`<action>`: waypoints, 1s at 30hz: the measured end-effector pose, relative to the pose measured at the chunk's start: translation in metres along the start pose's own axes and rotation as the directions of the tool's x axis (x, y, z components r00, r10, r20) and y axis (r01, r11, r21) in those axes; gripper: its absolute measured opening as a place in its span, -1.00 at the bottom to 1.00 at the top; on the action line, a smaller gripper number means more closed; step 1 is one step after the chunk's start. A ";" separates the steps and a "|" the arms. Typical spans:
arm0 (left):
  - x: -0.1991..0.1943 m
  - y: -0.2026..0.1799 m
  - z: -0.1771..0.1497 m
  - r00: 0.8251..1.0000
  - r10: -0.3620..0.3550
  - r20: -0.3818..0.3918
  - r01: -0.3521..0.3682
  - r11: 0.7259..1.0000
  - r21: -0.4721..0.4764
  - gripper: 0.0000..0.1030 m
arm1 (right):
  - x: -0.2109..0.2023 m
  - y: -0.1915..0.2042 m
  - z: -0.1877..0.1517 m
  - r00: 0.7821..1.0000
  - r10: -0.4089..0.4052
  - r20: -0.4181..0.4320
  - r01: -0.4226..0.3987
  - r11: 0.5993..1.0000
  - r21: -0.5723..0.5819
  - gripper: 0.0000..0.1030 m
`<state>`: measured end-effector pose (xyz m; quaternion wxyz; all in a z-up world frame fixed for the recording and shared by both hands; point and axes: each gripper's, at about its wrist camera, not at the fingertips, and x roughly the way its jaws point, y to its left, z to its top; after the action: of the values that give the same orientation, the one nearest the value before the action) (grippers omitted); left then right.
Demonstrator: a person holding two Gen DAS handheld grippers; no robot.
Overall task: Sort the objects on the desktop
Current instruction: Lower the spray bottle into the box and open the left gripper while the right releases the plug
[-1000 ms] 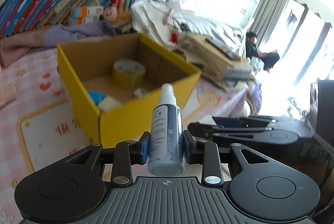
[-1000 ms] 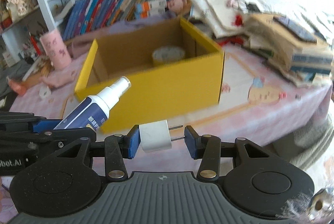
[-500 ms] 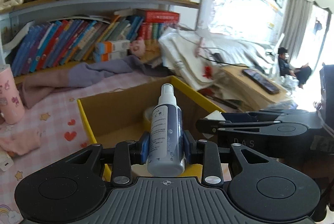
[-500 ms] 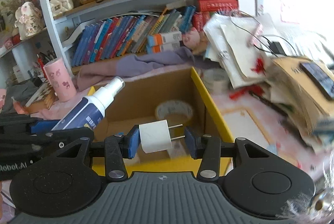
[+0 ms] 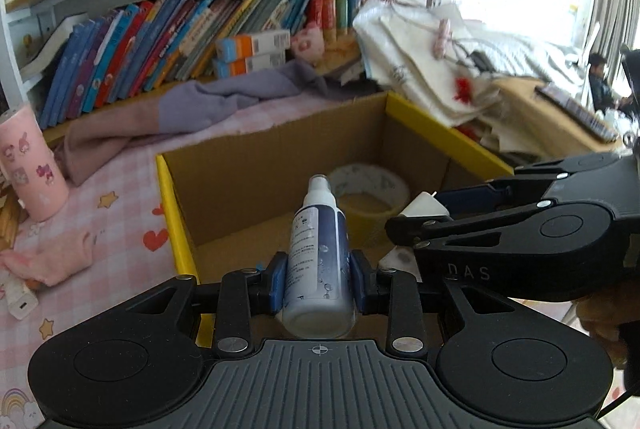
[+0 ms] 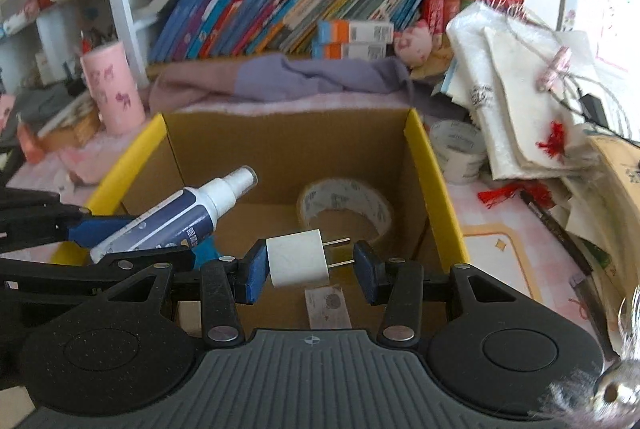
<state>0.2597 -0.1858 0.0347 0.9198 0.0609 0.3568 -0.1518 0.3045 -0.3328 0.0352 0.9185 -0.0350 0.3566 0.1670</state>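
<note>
My left gripper (image 5: 318, 283) is shut on a white and dark-blue spray bottle (image 5: 318, 257), nozzle pointing away, over the near part of the open yellow cardboard box (image 5: 170, 205). My right gripper (image 6: 310, 271) is shut on a white plug adapter (image 6: 298, 263), its two prongs pointing at the right pad, also above the box (image 6: 436, 181). A roll of tape (image 6: 344, 207) lies inside the box by its back wall. Each view shows the other gripper from the side: the right gripper (image 5: 424, 225) with the adapter (image 5: 422, 207), and the left one with the bottle (image 6: 180, 217).
A pink cup (image 6: 112, 89) stands left of the box, a purple cloth (image 6: 304, 77) lies behind it, and books fill the shelf (image 6: 280, 17). Right of the box are a second tape roll (image 6: 456, 149) and a heap of white bags and papers (image 6: 520, 101). A person sits far right (image 5: 598, 81).
Both grippers have come forward from in front of the box to over its opening, still holding the bottle and the adapter. The box interior now fills the middle of both views.
</note>
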 end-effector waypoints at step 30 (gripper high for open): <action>-0.037 -0.012 0.000 0.984 0.110 0.141 -0.118 0.992 0.051 0.23 | -0.018 -0.004 -0.005 0.999 0.006 0.037 -0.006 1.000 0.015 0.00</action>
<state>0.2297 -0.1884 0.0598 0.9472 0.0976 0.2837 -0.1130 0.2902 -0.3421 0.0429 0.9246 -0.0240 0.3411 0.1676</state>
